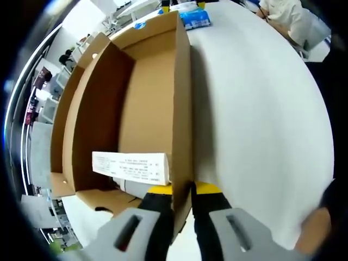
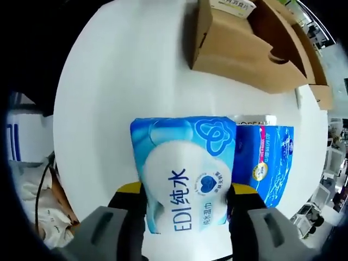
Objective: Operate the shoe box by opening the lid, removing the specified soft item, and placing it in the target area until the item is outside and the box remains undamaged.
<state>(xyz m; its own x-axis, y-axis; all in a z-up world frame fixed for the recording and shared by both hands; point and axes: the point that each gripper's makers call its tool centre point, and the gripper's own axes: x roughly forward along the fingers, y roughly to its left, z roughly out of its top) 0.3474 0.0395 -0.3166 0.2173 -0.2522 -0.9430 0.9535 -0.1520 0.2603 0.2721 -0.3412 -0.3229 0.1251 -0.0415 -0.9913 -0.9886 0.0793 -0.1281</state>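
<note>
An open brown cardboard shoe box (image 1: 147, 92) lies on the white table (image 1: 261, 119), its inside bare. A white printed label (image 1: 130, 167) sticks to its near end. My left gripper (image 1: 182, 197) is shut on the box's right wall, one jaw inside, one outside. In the right gripper view my right gripper (image 2: 185, 209) is shut on a soft blue and white pack of wet wipes (image 2: 182, 168), held just over the table. The shoe box (image 2: 247, 51) sits beyond it.
A second blue pack (image 2: 266, 163) lies on the table right beside the held one. Another blue pack (image 1: 194, 19) rests past the box's far end. A person in white (image 1: 283, 16) sits at the table's far edge. Chairs and desks stand beyond.
</note>
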